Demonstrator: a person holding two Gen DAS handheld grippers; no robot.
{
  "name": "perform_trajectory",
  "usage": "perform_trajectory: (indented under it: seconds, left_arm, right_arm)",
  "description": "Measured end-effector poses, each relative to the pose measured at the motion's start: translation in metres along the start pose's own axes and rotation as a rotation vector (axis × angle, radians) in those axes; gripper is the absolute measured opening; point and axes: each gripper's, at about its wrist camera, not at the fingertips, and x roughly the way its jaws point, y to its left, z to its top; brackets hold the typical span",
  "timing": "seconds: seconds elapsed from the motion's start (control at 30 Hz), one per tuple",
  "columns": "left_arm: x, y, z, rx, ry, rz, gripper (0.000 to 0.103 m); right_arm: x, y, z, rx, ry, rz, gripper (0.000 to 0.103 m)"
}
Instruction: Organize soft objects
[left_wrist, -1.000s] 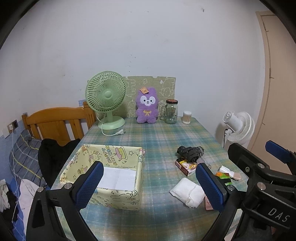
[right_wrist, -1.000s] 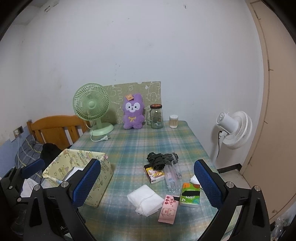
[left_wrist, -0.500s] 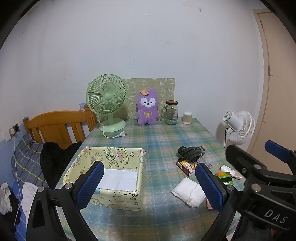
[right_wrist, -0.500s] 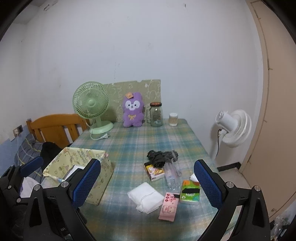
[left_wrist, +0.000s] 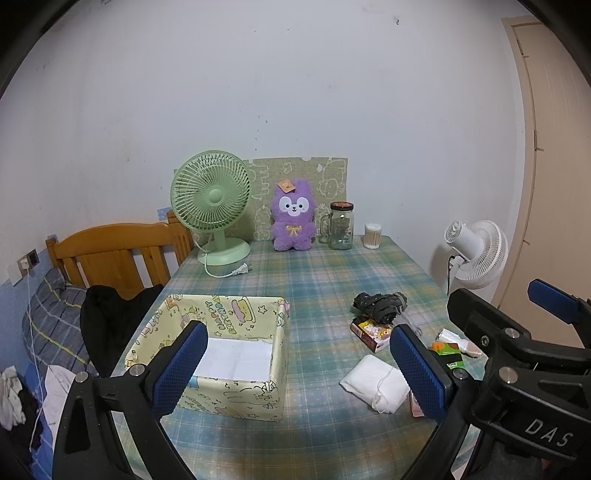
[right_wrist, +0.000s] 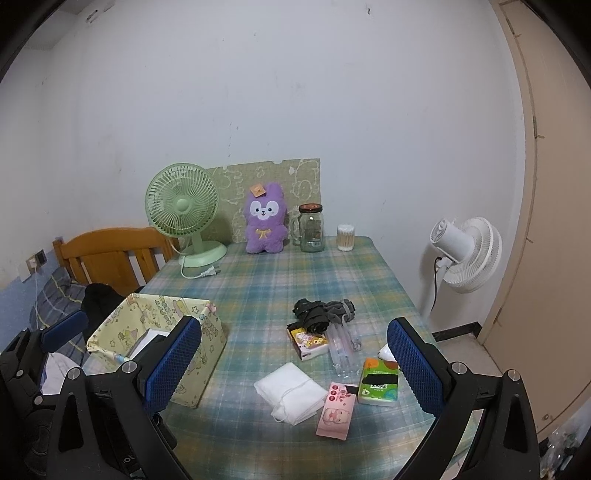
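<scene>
While both grippers hover above the tabletop (right_wrist: 266, 280) with jaws released and holding nothing, the box (left_wrist: 221, 354) sits at left. To its right lie the white cloth (right_wrist: 290, 391), dark cloth (right_wrist: 323, 312) and tissue packs (right_wrist: 378, 382).

Two fans: a green desk fan (right_wrist: 181, 210) and a white floor fan (right_wrist: 466, 251). One purple plush rabbit (right_wrist: 265, 221), one glass jar (right_wrist: 311, 228), one patterned fabric box (left_wrist: 218, 352). Two tissue packs, green (right_wrist: 378, 382) and pink (right_wrist: 336, 410).
</scene>
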Motion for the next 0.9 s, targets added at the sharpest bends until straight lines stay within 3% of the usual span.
perform_trajectory:
  seconds: [0.23,0.9]
  left_arm:
    - [-0.001,0.001,0.001,-0.001,0.0,0.006,0.1]
    - [0.013,0.001,-0.002,-0.015,0.013,-0.008,0.099]
  right_arm:
    - [-0.002,0.005,0.0,-0.02,-0.016,-0.035,0.102]
    - [0.009,0.0,-0.004,0.01,-0.006,-0.013,0.102]
